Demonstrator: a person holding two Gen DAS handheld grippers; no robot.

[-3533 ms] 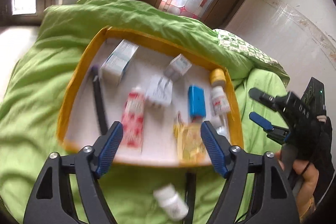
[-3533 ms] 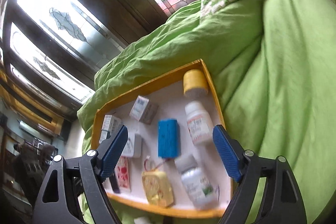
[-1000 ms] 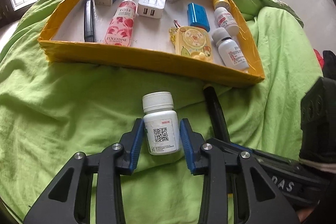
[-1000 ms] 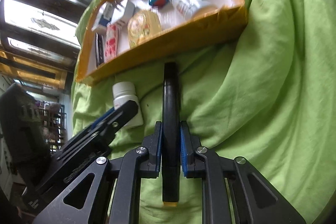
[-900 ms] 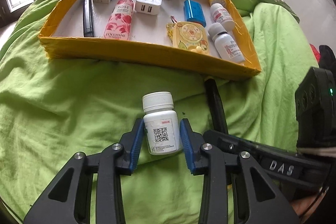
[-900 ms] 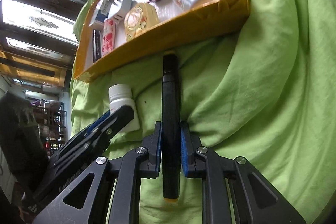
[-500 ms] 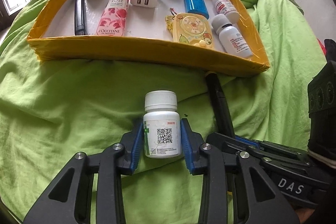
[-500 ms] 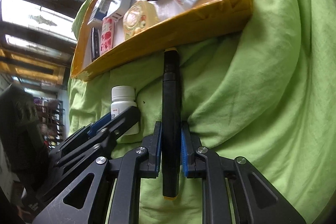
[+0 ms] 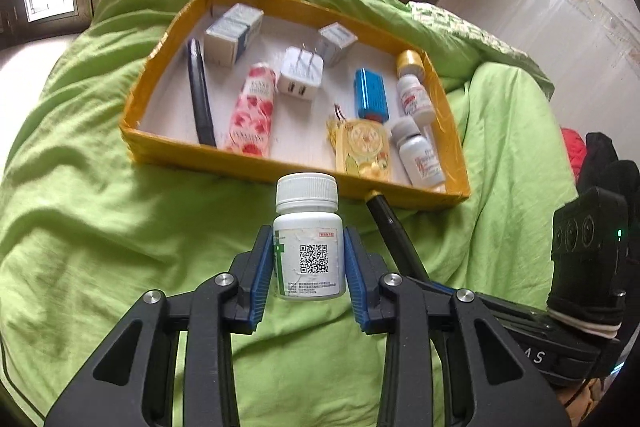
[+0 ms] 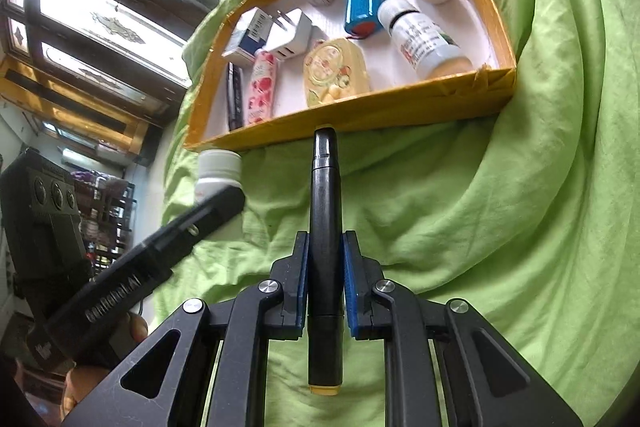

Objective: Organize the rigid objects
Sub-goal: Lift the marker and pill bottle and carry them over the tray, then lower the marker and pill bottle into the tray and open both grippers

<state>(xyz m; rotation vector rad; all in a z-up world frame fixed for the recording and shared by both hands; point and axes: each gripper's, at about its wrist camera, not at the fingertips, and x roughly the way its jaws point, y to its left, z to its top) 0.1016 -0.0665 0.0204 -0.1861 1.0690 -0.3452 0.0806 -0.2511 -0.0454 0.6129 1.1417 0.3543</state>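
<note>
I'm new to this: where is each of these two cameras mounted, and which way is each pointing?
Left wrist: rides on the left gripper, looking forward at the white pill bottle it grips, the yellow tray beyond; the right gripper shows at right.
Right wrist: rides on the right gripper, looking along the black marker it grips toward the tray; the left gripper and a fingertip show at left.
Shared: tray, bottle, marker, green bedding.

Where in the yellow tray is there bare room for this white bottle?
In the yellow tray, bare floor lies between the rose tube and the yellow case, below the white charger. The right side, with bottles and blue battery, is crowded.
</note>
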